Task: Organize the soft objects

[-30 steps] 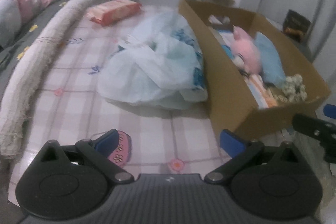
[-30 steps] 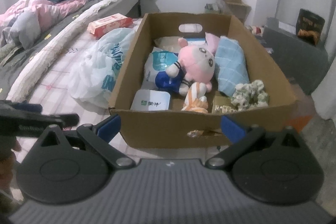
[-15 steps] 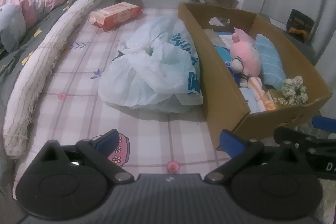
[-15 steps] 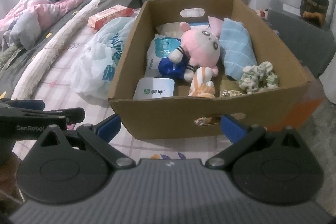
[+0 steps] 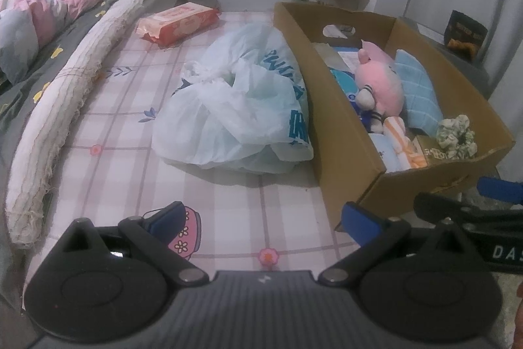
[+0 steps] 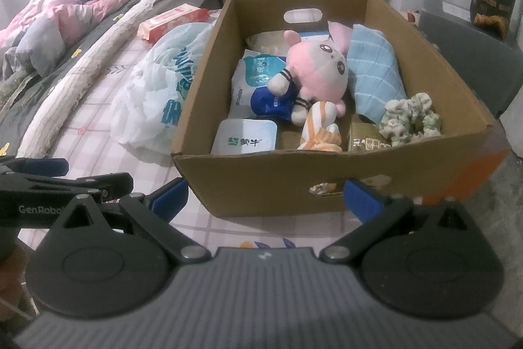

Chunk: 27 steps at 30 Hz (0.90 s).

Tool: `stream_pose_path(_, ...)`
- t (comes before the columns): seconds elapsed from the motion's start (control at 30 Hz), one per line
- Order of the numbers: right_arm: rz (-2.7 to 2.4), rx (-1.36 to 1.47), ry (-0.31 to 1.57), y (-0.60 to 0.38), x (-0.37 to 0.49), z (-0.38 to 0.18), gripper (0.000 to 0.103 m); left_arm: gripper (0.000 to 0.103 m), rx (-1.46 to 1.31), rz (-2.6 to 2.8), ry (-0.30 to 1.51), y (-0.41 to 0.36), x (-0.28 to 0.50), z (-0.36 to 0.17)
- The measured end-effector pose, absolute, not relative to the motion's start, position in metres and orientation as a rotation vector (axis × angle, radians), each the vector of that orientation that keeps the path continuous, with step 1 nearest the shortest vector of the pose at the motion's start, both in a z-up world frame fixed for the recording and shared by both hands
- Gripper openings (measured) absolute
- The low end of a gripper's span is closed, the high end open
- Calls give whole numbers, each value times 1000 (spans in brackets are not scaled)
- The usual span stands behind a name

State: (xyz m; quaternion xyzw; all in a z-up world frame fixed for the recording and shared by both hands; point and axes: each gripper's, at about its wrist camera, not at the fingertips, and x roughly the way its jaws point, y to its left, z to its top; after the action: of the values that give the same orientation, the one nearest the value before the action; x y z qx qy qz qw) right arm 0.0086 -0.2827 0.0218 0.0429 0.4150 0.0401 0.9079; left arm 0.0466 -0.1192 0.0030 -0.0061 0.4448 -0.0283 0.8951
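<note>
I hold both tools, left tool (image 5: 263,215) and right tool (image 6: 264,197), spread wide and empty just short of the brown cardboard box (image 6: 343,182). The pink plush rabbit (image 6: 318,72) and green scrunchie (image 6: 410,118) lie inside it, the crumpled pale plastic bag (image 5: 235,107) just left of it. I judge this fits sorting either into or out of the box, so I cannot name the step.

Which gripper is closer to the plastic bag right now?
Left. The left gripper hovers open over the bedsheet directly short of the plastic bag; the right gripper faces the cardboard box, with the bag off to its left.

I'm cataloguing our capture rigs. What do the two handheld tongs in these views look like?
Both match: the left tongs and right tongs each have a ribbed dark grey body, two round black discs, black link arms with silver pivot screws and blue pads at the fingertips. White lettering shows on their sides: "GenRobo" on the left one, seen from the right wrist view, and "DAS" on the right. No cables or sleeves show.
</note>
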Motion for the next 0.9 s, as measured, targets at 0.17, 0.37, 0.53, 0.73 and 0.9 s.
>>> stream_pose_path(0.17,83,86,856,-283,9,22,102,102,-11,-54,921,-120,47,3)
stream_pose_path(0.37,82,89,858,-283,8,22,102,102,-11,-50,921,-120,48,4)
stream_pose_path(0.53,82,87,858,-283,9,22,102,102,-11,-49,921,-120,48,4)
stream_pose_path(0.73,82,91,861,-283,9,22,102,102,-11,-49,921,-121,48,4)
stream_pose_path(0.9,80,92,863,-283,9,21,102,102,-11,-49,922,-121,48,3)
